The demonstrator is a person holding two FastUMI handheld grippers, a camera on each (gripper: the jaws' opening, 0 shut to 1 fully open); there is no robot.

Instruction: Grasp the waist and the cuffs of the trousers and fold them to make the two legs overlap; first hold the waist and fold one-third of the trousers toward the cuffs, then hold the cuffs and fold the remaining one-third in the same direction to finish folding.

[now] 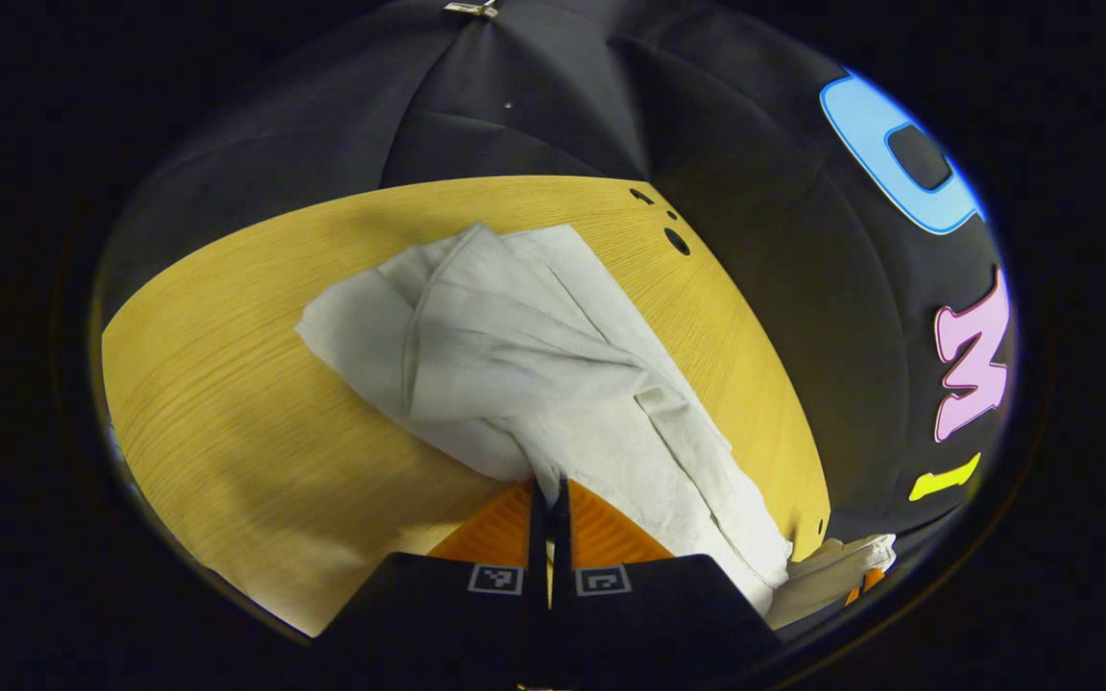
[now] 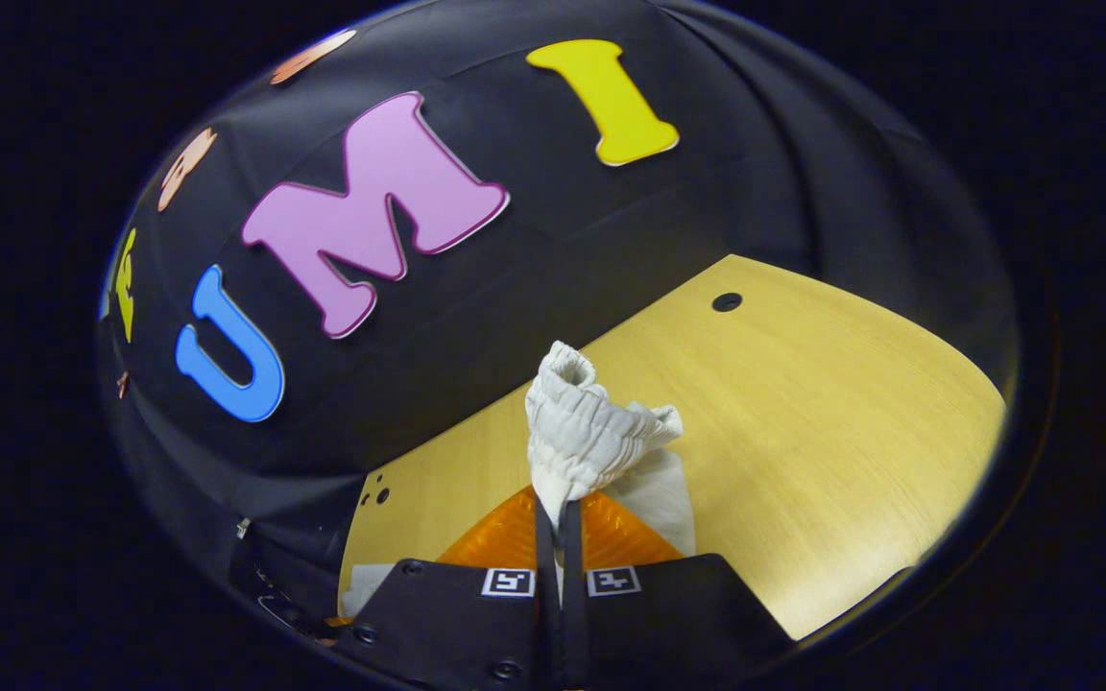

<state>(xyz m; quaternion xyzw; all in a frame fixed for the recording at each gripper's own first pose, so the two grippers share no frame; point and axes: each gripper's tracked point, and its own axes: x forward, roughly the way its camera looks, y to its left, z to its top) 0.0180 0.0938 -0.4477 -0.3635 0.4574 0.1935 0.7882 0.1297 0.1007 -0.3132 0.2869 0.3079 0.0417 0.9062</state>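
You have one pair of white cloth trousers (image 1: 534,355), crumpled into a single heap. You have one light wooden table (image 1: 227,403). You hold two grippers: the left gripper (image 1: 549,499) and the right gripper (image 2: 558,513), each with two fingers. In the right gripper view, you see one gathered waistband (image 2: 591,432).

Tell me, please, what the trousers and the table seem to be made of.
The trousers look like soft, thin woven cloth, perhaps cotton: matte, off-white, creasing easily, with a gathered ribbed band. The table looks like light wood or wood-look laminate: fine parallel grain and a smooth, slightly glossy top.
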